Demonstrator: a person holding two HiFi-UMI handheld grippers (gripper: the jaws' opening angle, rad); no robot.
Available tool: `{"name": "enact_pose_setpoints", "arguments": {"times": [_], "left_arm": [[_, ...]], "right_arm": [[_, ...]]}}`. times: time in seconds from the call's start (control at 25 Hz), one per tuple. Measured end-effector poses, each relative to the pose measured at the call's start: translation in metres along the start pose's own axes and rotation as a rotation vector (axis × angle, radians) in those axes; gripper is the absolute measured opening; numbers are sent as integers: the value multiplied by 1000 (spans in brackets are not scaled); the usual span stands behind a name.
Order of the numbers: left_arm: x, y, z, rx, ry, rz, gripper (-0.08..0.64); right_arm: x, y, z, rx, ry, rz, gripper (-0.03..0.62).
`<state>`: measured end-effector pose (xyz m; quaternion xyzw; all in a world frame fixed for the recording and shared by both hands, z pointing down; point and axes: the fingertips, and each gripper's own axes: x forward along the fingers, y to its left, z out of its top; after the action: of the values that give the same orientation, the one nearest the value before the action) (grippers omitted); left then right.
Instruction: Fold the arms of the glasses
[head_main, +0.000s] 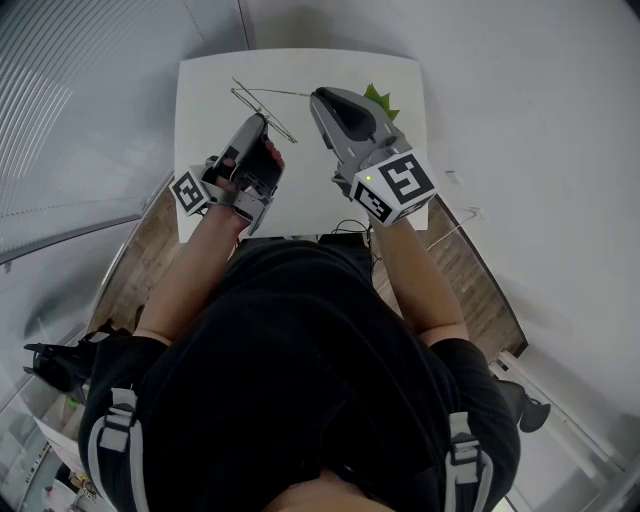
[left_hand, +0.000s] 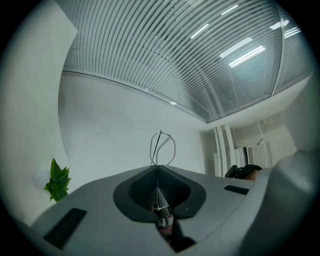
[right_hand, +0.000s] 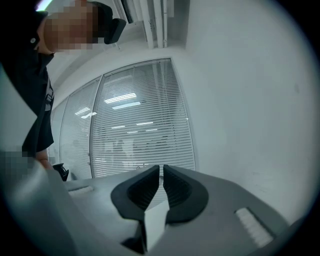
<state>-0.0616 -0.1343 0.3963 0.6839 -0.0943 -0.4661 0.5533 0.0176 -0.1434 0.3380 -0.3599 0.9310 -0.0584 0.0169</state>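
- The left gripper view shows the left gripper (left_hand: 158, 169) clamped on the thin wire glasses (left_hand: 156, 148), with a lens loop standing just beyond the tips.
- The head view alone shows a wire arm of the glasses (head_main: 280, 92) running from the left gripper (head_main: 262, 120) across to the tip of the right gripper (head_main: 318, 95), above the white table (head_main: 200, 90).
- The right gripper view shows the right gripper (right_hand: 161, 169) pressed nearly together, with only a slit left. No wire can be made out in it.
- A green plant (head_main: 382, 100) sits just beyond the right gripper.

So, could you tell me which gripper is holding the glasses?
The left gripper: its jaws are clamped on the wire glasses, while the right gripper has nothing between its near-shut jaws.
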Motion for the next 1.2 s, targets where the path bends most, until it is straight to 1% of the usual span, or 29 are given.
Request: {"name": "enact_pose_setpoints", "arguments": {"times": [0.36, 0.56, 1.2], "left_arm": [[-2, -6, 10, 25, -30, -12, 14], [-4, -6, 14, 28, -49, -3, 14], [-7, -14, 17, 59, -80, -4, 14]], "right_arm": [[3, 19, -3, 12, -2, 26, 20], [6, 32, -5, 9, 7, 53, 17], [1, 61, -8, -8, 13, 118, 14]]}}
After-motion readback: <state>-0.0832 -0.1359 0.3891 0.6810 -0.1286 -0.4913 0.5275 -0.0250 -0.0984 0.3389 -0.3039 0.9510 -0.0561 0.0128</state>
